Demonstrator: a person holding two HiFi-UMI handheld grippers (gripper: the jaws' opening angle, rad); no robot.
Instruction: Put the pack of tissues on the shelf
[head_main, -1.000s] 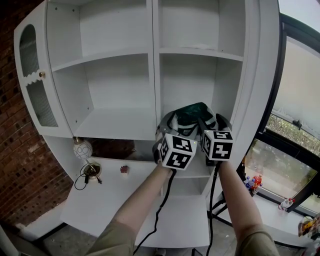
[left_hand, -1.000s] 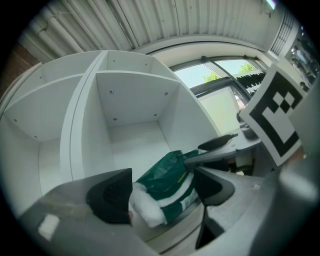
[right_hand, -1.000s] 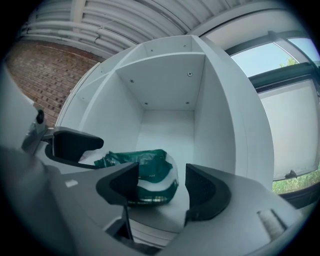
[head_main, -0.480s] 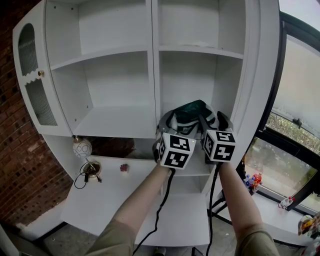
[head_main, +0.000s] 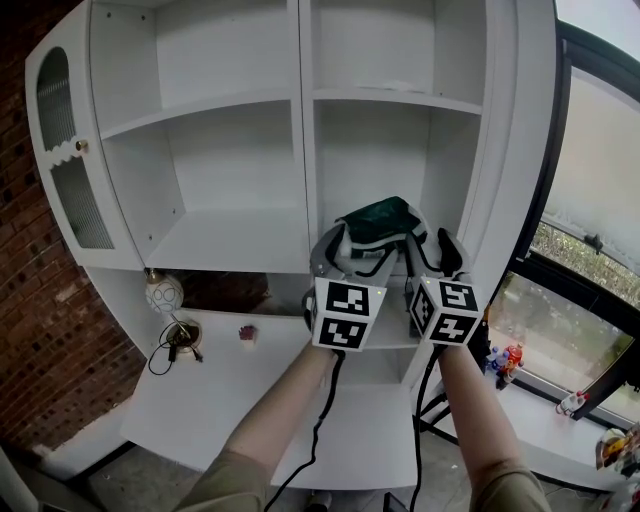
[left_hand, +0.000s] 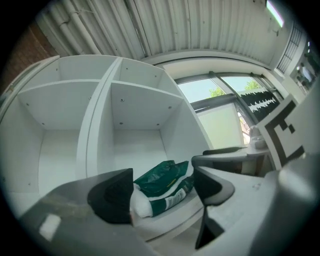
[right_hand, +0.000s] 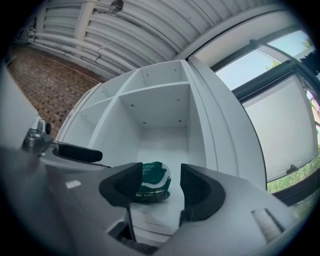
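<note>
While one pack (head_main: 378, 215) lies shelved, left gripper (left_hand: 162, 191) gapes; right gripper (right_hand: 161, 192), narrowing, gapes empty.

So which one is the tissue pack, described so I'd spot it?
Find the tall white shelf unit. In its right-hand column, on the middle compartment's board, lies the pack of tissues. It's the only dark green soft packet against white boards.

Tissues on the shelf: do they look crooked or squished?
A little. The tissues lie slanted on the right shelf, not lined up with its front edge, and the soft pack looks lumpy. Nothing looks spilled or broken.
</note>
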